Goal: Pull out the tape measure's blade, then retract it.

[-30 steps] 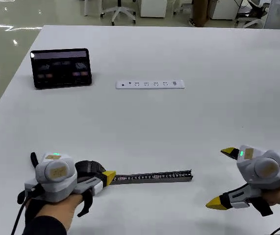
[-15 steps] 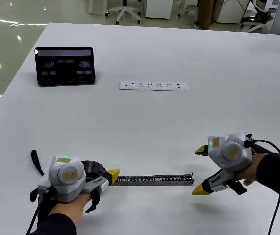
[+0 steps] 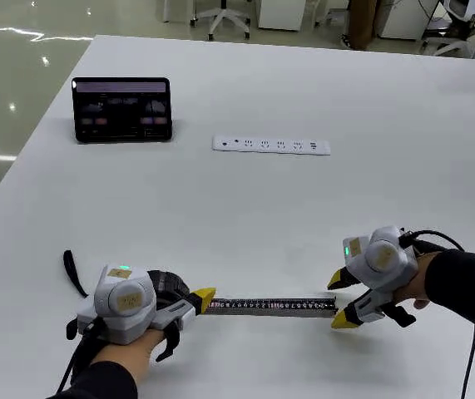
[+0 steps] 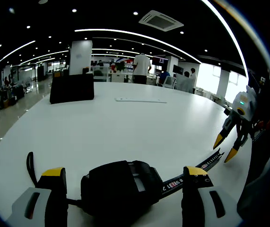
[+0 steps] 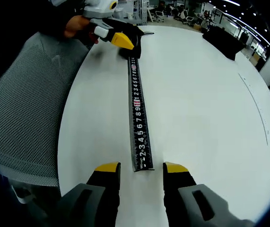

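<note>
The black tape measure [image 3: 166, 287] lies near the table's front left, and my left gripper [image 3: 195, 301] is shut on its case [image 4: 120, 187], one yellow-tipped jaw on each side. Its blade [image 3: 270, 307] runs to the right, flat on the table, numbers facing up [image 5: 138, 109]. My right gripper [image 3: 338, 300] is open at the blade's free end. In the right gripper view the end hook [image 5: 143, 168] sits just ahead of the gap between the two jaw tips, touching neither. The right gripper [image 4: 225, 149] also shows at the far right of the left gripper view.
A dark tablet [image 3: 122, 109] stands at the back left. A white power strip [image 3: 272, 145] lies mid-table. A black wrist strap [image 3: 74, 273] trails from the tape measure. The white table [image 3: 245, 216] stretches wide; office chairs stand beyond it.
My right gripper has moved left from the front right corner to the blade's free end, still open. The left gripper, the case and the blade have stayed where they were.
</note>
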`<state>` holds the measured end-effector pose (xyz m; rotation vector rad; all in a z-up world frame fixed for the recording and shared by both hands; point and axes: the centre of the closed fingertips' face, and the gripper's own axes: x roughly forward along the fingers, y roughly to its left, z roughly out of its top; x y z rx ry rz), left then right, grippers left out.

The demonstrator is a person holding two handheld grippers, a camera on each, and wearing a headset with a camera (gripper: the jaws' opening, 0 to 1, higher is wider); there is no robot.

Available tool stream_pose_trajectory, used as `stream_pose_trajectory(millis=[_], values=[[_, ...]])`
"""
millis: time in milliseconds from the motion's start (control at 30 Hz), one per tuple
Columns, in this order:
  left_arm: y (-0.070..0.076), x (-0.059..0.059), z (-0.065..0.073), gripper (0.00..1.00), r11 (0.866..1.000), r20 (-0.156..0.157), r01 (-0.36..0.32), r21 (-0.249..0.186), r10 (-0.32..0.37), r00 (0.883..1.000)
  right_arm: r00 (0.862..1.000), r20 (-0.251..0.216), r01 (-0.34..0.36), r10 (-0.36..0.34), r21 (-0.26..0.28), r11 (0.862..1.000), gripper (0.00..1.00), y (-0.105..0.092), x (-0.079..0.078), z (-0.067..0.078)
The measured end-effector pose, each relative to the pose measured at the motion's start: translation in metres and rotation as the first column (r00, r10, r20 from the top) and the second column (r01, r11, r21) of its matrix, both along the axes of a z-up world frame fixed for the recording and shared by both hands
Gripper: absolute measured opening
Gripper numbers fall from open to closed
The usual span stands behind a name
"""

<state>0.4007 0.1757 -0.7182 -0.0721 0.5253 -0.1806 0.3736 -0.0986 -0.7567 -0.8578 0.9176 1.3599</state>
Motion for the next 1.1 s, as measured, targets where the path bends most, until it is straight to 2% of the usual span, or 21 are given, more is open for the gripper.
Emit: stream_pose_trajectory(millis=[167,233,267,433,567,633,667,700,767,800,867,967,1100], values=[[0.002,0.0002,-0.0003,0.92,1.0,0.0,-0.004,-0.004,0.004,1.0,1.0,0.004,0.007,-0.007,-0.004,1.0,0.19,0.001,0.0015,-0.0023],[0.0026,-0.0001,-0.0011,0.89,1.0,-0.006,-0.008,-0.008,0.007,1.0,1.0,-0.019,0.012,-0.013,-0.011,1.0,0.14,0.0024,-0.0021,-0.004],[0.0028,-0.0005,-0.0024,0.86,1.0,-0.014,-0.011,-0.014,0.01,1.0,1.0,-0.01,0.01,-0.01,-0.008,1.0,0.13,0.0029,-0.0007,-0.0041],[0.0085,-0.0023,-0.0086,0.8,0.999,-0.038,-0.036,-0.03,0.034,0.999,0.999,-0.031,0.026,-0.027,-0.019,0.999,0.12,0.0015,0.0007,-0.0041],[0.0082,-0.0026,-0.0082,0.73,0.999,-0.04,-0.04,-0.037,0.039,0.998,1.0,0.0,0.021,-0.021,-0.05,0.999,0.11,0.0026,-0.0006,-0.0048],[0.0024,-0.0044,-0.0061,0.7,1.0,-0.052,-0.012,-0.017,0.011,0.999,1.0,-0.003,0.027,-0.027,-0.059,0.998,0.11,0.0021,-0.0002,-0.0045],[0.0011,-0.0036,-0.0051,0.66,1.0,-0.047,0.001,0.017,0.0,0.999,0.999,-0.007,0.032,-0.033,-0.059,0.998,0.11,0.0016,0.0004,-0.0047],[0.0016,-0.0041,-0.0068,0.65,0.999,-0.057,-0.006,0.033,0.008,0.998,0.999,-0.008,0.041,-0.042,-0.059,0.997,0.11,0.0014,0.0006,-0.0047],[0.0027,-0.0043,-0.0082,0.64,1.0,-0.072,0.004,0.03,-0.002,0.997,0.998,-0.015,0.066,-0.067,-0.059,0.996,0.11,0.0017,0.0013,-0.0046],[0.0025,-0.0053,-0.0095,0.64,0.999,-0.091,0.014,0.049,-0.01,0.996,0.992,-0.035,0.119,-0.121,-0.056,0.991,0.11,0.0019,0.0013,-0.0048],[0.0024,-0.007,-0.0094,0.63,0.998,-0.095,0.015,0.058,-0.009,0.995,0.984,-0.053,0.171,-0.173,-0.044,0.984,0.11,0.0019,0.0027,-0.0041],[0.003,-0.008,-0.0094,0.63,0.998,-0.095,0.014,0.06,-0.008,0.995,0.991,-0.032,0.131,-0.132,-0.033,0.991,0.11,0.0027,0.0014,-0.004],[0.0034,-0.0077,-0.0094,0.63,0.999,-0.097,0.012,0.053,-0.007,0.995,0.992,-0.022,0.121,-0.121,-0.037,0.992,0.11,0.003,0.0016,-0.0042]])
